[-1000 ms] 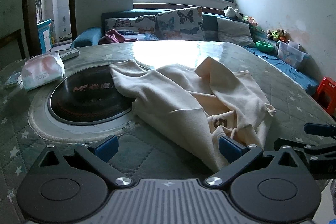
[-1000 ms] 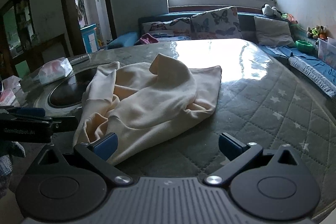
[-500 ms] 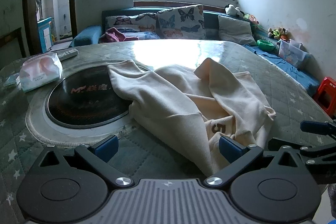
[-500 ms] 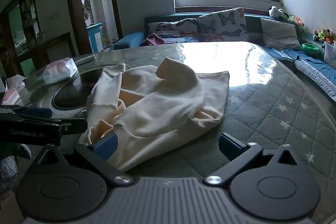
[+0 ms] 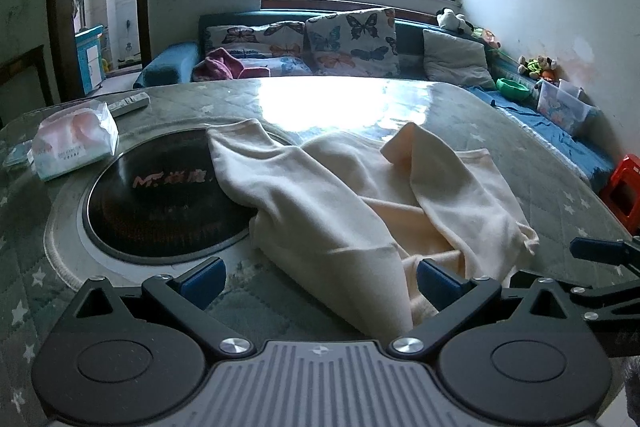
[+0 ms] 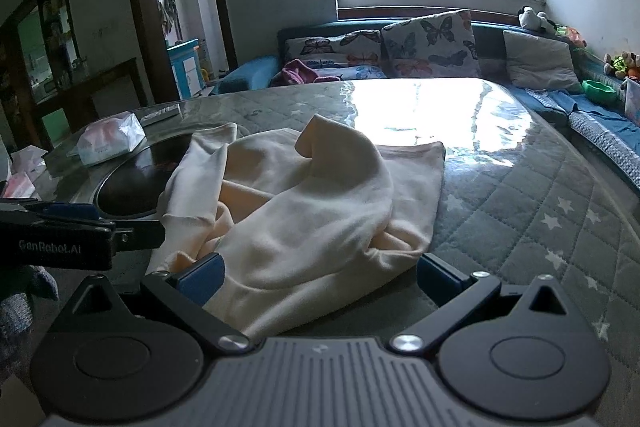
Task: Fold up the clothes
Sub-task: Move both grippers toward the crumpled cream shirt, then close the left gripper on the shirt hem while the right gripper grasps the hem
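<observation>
A crumpled cream garment (image 5: 360, 203) (image 6: 304, 215) lies heaped on the quilted table, one part draped over the black round hotplate (image 5: 160, 199). My left gripper (image 5: 320, 279) stands open at the garment's near edge, with cloth lying between its blue pads and reaching down to its body. My right gripper (image 6: 320, 277) is open too, the garment's near fold lying between its fingers. Each gripper shows in the other's view: the right one at the right edge (image 5: 600, 255), the left one at the left edge (image 6: 80, 231).
A tissue pack (image 5: 74, 141) and a remote (image 5: 130, 103) lie at the table's far left. The green quilted table cover (image 6: 520, 211) stretches to the right of the garment. A sofa with butterfly cushions (image 5: 352, 43) runs behind, and a red stool (image 5: 624, 187) stands at the right.
Both grippers have moved forward toward the garment, so cloth now lies between each pair of fingers. The garment's shape is unchanged.
</observation>
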`<state>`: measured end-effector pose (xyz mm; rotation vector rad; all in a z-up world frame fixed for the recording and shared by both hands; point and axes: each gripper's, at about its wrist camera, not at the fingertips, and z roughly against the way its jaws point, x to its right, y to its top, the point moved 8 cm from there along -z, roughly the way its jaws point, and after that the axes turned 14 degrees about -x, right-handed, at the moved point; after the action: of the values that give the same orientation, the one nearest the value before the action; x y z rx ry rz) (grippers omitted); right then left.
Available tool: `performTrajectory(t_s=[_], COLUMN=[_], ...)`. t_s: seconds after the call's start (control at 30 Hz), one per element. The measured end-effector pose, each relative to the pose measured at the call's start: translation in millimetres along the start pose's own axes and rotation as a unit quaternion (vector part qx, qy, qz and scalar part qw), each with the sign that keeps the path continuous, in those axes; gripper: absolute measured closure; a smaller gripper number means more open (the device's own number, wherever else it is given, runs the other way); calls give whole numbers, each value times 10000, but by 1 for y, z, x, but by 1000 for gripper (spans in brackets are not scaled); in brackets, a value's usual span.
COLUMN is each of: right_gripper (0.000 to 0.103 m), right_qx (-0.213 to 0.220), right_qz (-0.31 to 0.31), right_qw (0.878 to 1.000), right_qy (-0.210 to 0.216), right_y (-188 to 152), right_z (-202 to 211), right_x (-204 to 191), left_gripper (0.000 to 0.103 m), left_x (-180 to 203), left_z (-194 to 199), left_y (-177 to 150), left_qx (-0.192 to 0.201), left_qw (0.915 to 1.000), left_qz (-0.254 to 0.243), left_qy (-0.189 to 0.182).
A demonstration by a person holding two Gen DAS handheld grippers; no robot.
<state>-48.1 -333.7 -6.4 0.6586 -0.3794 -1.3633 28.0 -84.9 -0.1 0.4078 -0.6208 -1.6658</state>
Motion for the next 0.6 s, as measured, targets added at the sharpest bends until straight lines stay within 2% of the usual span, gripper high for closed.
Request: performTrajectory(t_s=[0.47,0.6], right_gripper=[3,8], right_qx=[-99,-121], right_qz=[158,214], right_qw=[9998,9997], right_qy=[18,14], right_y=[32,42], right_z=[-23,-31], right_x=[5,6], left_gripper=[1,9], left_x=[-7,-8], left_z=[-22,-29], left_y=[29,40], left_qx=[-37,-45], left_qw=[9999,9999], left_qz=[114,86], left_qy=[80,113])
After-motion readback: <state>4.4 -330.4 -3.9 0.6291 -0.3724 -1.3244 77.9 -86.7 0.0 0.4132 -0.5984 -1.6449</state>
